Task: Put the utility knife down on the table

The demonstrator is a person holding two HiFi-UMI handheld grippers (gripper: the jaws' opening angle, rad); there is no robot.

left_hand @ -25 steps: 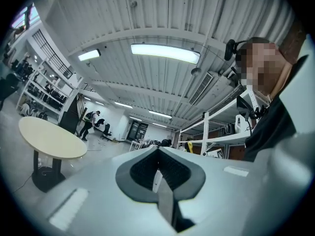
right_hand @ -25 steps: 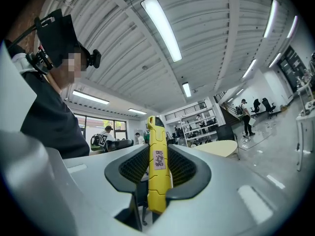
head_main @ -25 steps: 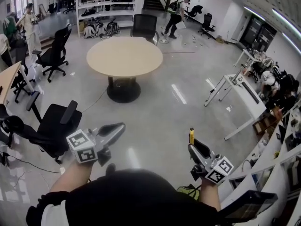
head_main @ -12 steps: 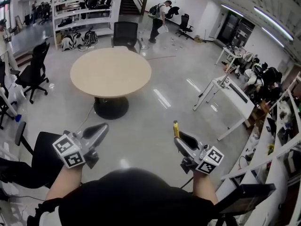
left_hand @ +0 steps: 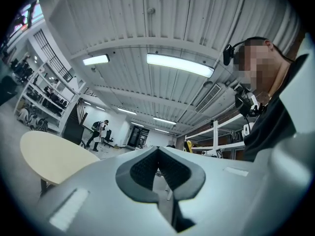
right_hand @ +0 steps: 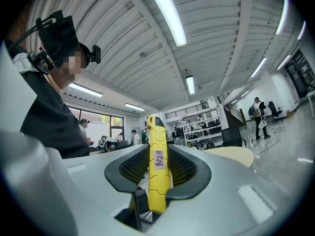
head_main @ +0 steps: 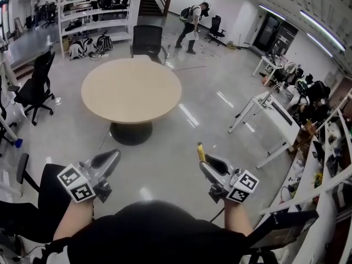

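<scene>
Beige round table point(head_main: 131, 89) stands on the glossy grey floor point(head_main: 181, 142), ahead of both claws. The right claw point(head_main: 204, 159), short of the table's near edge, is clenched on the yellow knife point(head_main: 201, 150), which sticks up between its pads, over the floor. The left claw point(head_main: 111, 158) is closed on nothing. Black chair point(head_main: 147, 37) and shelves point(head_main: 93, 10) sit behind the table, white desk point(head_main: 269, 111) to its right.
</scene>
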